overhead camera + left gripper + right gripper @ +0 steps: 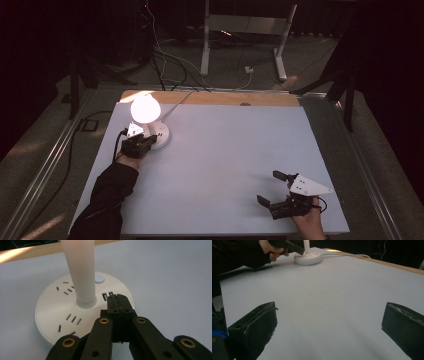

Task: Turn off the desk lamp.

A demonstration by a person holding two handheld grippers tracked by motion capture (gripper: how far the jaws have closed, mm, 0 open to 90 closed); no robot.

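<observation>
A white desk lamp stands at the table's far left, its round head lit. Its round base carries socket slots, a white stem and a small button glowing blue. My left gripper is shut with nothing between its jaws; its tips rest over the base's near right part, just short of the button. In the high view the left gripper sits against the base. My right gripper stands open and empty near the front right, its jaws wide apart above the bare sheet.
A pale sheet covers the table, with a wooden strip along the far edge. The lamp's white cord runs off the back. Cables and a white desk frame are on the floor beyond.
</observation>
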